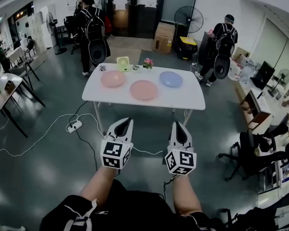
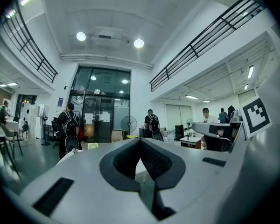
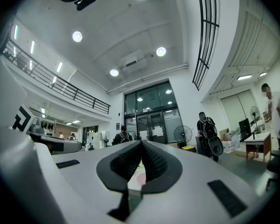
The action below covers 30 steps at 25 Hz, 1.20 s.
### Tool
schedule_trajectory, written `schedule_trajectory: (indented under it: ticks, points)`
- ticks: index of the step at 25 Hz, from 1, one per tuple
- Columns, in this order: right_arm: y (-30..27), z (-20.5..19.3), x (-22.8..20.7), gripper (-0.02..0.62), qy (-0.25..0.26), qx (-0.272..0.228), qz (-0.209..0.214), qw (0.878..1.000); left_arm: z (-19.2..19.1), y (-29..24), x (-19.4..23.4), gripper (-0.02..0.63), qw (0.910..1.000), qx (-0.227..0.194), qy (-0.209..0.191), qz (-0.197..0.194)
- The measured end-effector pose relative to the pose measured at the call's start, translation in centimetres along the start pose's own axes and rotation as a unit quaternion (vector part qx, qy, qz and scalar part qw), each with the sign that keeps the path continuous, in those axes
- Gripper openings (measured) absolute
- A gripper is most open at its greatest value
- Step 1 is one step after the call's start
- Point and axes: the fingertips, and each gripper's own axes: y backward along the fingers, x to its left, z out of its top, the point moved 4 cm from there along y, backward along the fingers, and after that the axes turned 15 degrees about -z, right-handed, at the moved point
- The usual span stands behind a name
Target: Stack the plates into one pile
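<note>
grey floor (image 1: 43,172) of an open hall, seen from the head view. a white cable runs across it to a power strip (image 1: 74,125) near the table's left legs.

white table (image 1: 183,99), standing ahead of the person, well apart from both grippers.

two people with backpacks: one (image 1: 91,30) beyond the table's left end, one (image 1: 224,40) beyond its right end.

standing fan (image 1: 189,18) and cardboard box (image 1: 164,36) by the far doors.

three plates, lying flat and separate on the table top, none stacked. left pink plate (image 1: 112,79) sits near the far left. middle pink plate (image 1: 143,89) sits nearest the front edge. blue plate (image 1: 171,79) sits to the far right. the three lie near one another, with narrow strips of table showing between them.

left gripper (image 1: 129,120), held level in the person's left hand and pointed at the table. its own view shows the jaws pressed together at the tips (image 2: 140,141) with nothing between them.

right gripper (image 1: 176,124), beside the left and tilted slightly upward. its jaws likewise meet at the tips (image 3: 141,143) and hold nothing.

small items along the table's far edge: a yellow-green object (image 1: 123,63) and a little pot of pink flowers (image 1: 148,62).
</note>
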Motion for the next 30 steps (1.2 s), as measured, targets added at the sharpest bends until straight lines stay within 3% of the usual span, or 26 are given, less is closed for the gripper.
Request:
schedule_trajectory:
  ticks: [6, 15, 22, 30]
  points:
    - [-1.0, -0.1, -2.9, 0.015, -0.008, 0.006, 0.002, 1.0, 0.3, -3.3, -1.9, 0.012, 0.9999, 0.001, -0.008, -0.01]
    - [-7.1, -2.1, -3.9, 0.015, -0.02, 0.017, 0.005, 1.0, -0.6, -9.8, 1.1, 0.012, 0.9997, 0.0, -0.002, -0.023]
    - [-17.2, -3.4, -2.5, 0.015, 0.006, 0.0, 0.001, 1.0, -1.7, -17.4, 8.1, 0.012, 0.9994, 0.009, 0.001, -0.033]
    - [-33.7, -3.0, -0.1, 0.015, 0.014, -0.013, -0.031, 0.999, 1.0, -29.4, 20.3, 0.012, 0.9954, -0.008, 0.023, -0.092]
